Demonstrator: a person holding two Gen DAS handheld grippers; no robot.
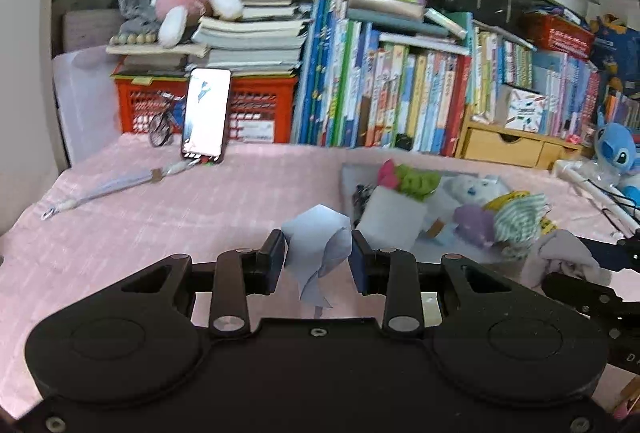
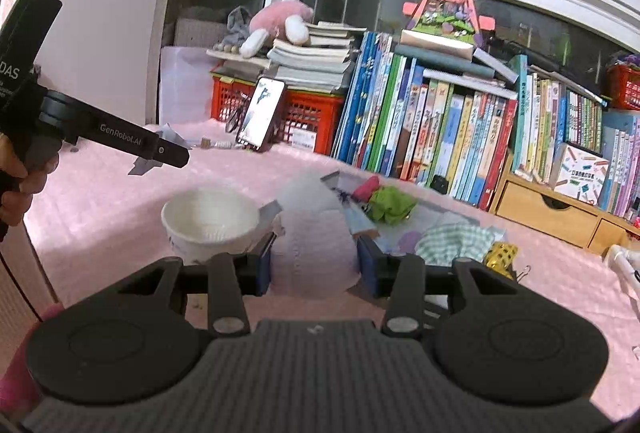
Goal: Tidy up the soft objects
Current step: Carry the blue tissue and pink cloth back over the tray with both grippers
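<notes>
Left gripper pinches crumpled pale blue cloth, lifted above pink checked tablecloth. Right gripper clamps translucent white plastic bag, beside white paper bowl. Pile of small soft items sits farther back on table: green cloth, mint checked cloth.

Across the back I see a row of upright books; upper left, a red crate with a lit phone leaning against it; right, wooden drawers.
</notes>
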